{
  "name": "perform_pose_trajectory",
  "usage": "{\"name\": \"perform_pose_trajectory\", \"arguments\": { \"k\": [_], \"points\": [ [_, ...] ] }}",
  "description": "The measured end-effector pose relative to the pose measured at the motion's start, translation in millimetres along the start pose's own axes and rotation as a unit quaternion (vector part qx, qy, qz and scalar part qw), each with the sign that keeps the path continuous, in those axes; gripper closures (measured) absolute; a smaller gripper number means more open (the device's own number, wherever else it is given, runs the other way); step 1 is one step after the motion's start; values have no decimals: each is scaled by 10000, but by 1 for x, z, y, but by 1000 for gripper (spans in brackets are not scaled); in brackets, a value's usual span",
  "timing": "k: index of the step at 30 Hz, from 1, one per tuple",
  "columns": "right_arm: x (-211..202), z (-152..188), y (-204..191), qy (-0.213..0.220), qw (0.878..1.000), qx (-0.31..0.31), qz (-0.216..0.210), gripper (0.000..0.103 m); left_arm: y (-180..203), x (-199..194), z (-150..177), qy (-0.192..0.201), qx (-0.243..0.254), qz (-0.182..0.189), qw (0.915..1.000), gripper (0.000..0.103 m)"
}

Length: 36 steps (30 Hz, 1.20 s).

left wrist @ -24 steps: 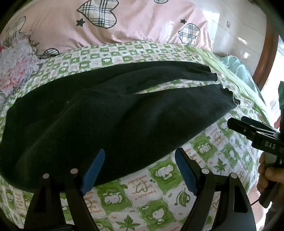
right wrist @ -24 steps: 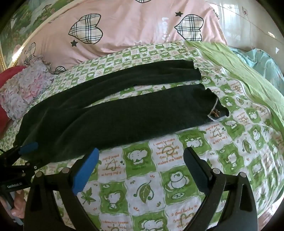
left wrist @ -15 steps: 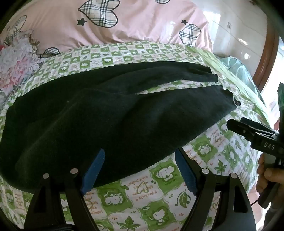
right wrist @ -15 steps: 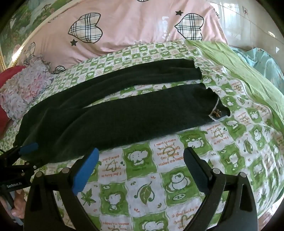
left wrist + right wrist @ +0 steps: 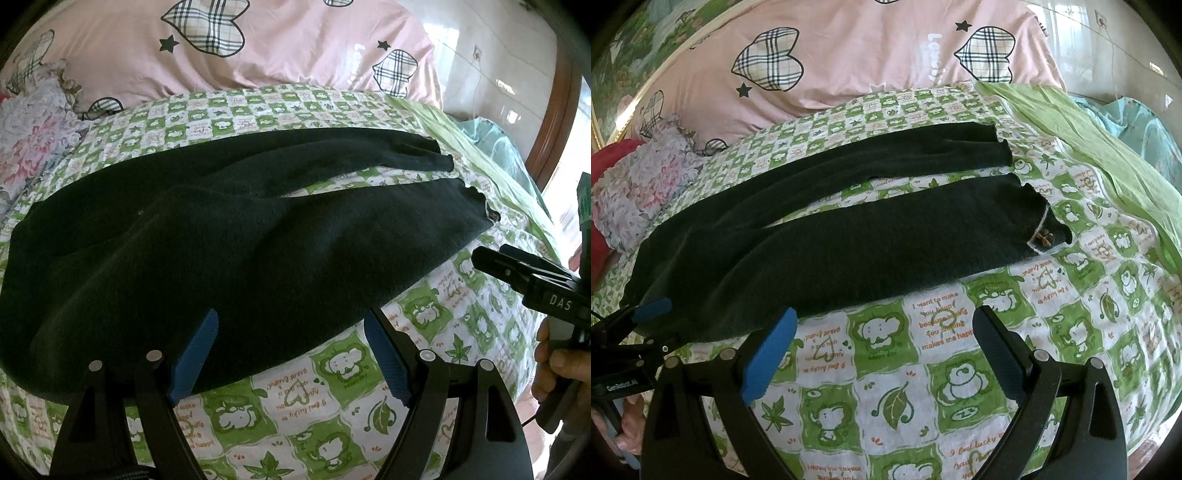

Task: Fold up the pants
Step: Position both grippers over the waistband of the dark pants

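Black pants (image 5: pixel 207 251) lie flat across the bed, waist at the left, both legs running right; they also show in the right wrist view (image 5: pixel 849 229). A small label sits at the near leg's hem (image 5: pixel 1043 240). My left gripper (image 5: pixel 291 332) is open and empty, its jaws at the near edge of the pants' seat. My right gripper (image 5: pixel 884 332) is open and empty, over the sheet just in front of the near leg. The right gripper also shows at the right of the left wrist view (image 5: pixel 524 273); the left gripper shows at the left of the right wrist view (image 5: pixel 646 314).
The bed has a green and white cartoon sheet (image 5: pixel 923 369). A pink pillow with plaid hearts (image 5: pixel 849 59) lies behind the pants. A floral cloth (image 5: pixel 639 184) is at the left, a green blanket (image 5: pixel 1108 155) at the right.
Both grippers have moved slightly nearer the pants. The pants have not moved.
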State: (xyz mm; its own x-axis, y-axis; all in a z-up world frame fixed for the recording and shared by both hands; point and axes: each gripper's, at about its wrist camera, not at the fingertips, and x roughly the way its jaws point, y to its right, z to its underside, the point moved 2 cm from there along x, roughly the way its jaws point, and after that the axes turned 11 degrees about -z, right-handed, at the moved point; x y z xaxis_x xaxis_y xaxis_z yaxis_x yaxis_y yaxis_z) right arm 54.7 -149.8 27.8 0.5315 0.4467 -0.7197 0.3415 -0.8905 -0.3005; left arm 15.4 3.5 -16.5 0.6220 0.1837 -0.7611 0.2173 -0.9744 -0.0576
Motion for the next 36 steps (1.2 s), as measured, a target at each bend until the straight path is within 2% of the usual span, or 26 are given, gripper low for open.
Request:
{"name": "perform_pose_trajectory", "arguments": {
  "k": [16, 27, 34, 36],
  "points": [
    [3, -9, 3, -40, 10000, -24, -32, 7, 4, 4, -6, 72, 5, 31, 10000, 21],
    [7, -17, 5, 0, 9999, -128, 47, 7, 5, 13, -15, -262, 71, 31, 9996, 21],
    [8, -20, 6, 8, 10000, -56, -39, 7, 7, 14, -20, -279, 158, -2, 9995, 21],
    [10, -23, 8, -111, 9999, -26, -18, 7, 6, 14, -23, -302, 209, -27, 9993, 21]
  ]
}}
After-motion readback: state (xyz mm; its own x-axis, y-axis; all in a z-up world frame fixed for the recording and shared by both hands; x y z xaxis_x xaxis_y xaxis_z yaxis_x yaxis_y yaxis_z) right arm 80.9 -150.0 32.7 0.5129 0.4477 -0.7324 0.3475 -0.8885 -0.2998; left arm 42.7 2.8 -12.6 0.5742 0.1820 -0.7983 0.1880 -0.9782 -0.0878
